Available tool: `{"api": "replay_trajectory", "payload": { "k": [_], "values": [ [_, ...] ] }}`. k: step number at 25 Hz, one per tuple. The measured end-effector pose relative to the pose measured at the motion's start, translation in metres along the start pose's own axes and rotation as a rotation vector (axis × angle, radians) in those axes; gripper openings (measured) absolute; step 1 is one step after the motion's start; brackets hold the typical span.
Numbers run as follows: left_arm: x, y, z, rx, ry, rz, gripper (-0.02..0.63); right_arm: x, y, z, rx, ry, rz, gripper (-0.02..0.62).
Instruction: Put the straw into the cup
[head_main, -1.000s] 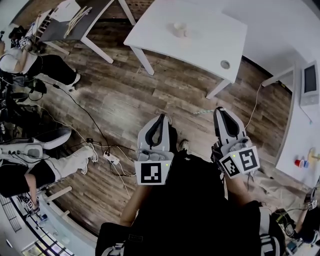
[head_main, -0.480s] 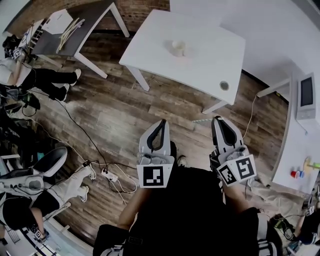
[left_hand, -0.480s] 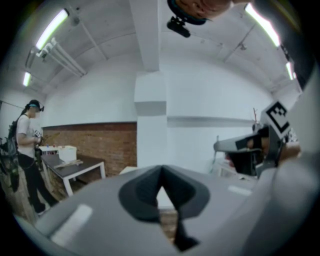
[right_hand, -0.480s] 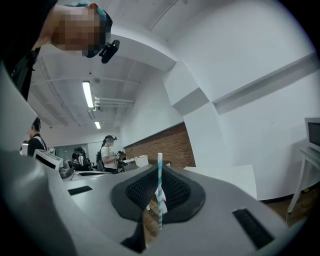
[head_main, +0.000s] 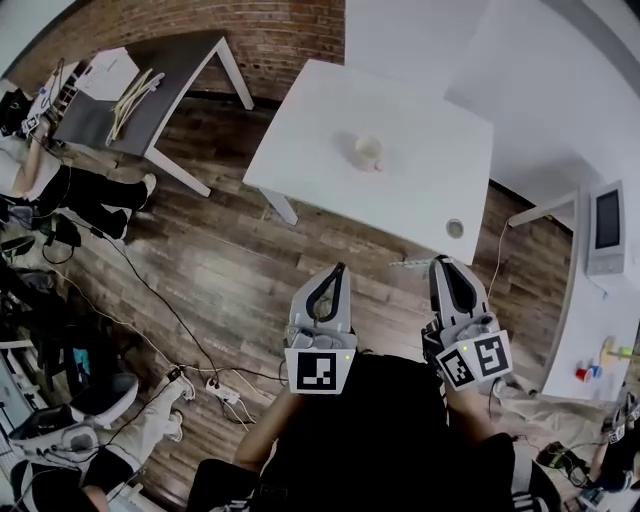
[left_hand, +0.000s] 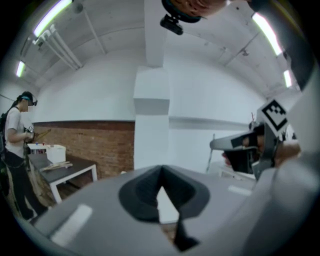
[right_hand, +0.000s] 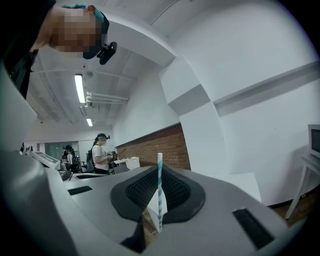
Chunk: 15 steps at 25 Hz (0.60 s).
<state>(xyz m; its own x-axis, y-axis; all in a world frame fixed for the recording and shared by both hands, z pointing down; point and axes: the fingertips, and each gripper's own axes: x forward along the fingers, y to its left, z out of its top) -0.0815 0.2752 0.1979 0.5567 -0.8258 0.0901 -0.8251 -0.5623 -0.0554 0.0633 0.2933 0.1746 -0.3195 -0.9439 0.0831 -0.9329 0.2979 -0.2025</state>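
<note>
Closing in on the table, straw coming along for the ride

Over the last second the white table and the cup sitting on it are sliding down toward the middle of my head view, so I'm walking up to it, but the cup is staying well out of reach for now. The right gripper is clamping the teal-striped straw, which is standing upright between its jaws, and the left gripper is pinching together on nothing. Both are hanging over the wood floor, short of the table edge, so I'm guessing what's left is closing the gap and lowering the straw in
</note>
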Motion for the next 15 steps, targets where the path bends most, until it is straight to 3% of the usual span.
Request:
{"api": "replay_trajectory", "payload": {
  "k": [4, 7, 9, 11, 13, 15],
  "values": [
    [0.021, 0.024, -0.005, -0.008, 0.006, -0.023, 0.003, 0.031, -0.004, 0.002, -0.002, -0.006, -0.028, 0.023],
    [0.038, 0.038, -0.003, -0.062, 0.013, -0.042, 0.003, 0.052, -0.009, 0.007, -0.001, 0.006, -0.056, 0.023],
    [0.053, 0.048, 0.002, -0.026, 0.016, -0.058, 0.003, 0.071, -0.012, 0.014, 0.002, 0.012, -0.062, 0.023],
    [0.06, 0.053, 0.006, -0.023, -0.008, -0.053, 0.003, 0.08, -0.014, 0.013, 0.003, 0.019, -0.058, 0.023],
    [0.059, 0.051, 0.0, -0.087, -0.013, -0.032, 0.003, 0.081, -0.015, 0.006, 0.007, 0.023, -0.051, 0.023],
    [0.062, 0.051, -0.006, -0.06, 0.002, -0.036, 0.003, 0.088, -0.019, 0.0, 0.013, 0.024, -0.041, 0.023]
  ]
}}
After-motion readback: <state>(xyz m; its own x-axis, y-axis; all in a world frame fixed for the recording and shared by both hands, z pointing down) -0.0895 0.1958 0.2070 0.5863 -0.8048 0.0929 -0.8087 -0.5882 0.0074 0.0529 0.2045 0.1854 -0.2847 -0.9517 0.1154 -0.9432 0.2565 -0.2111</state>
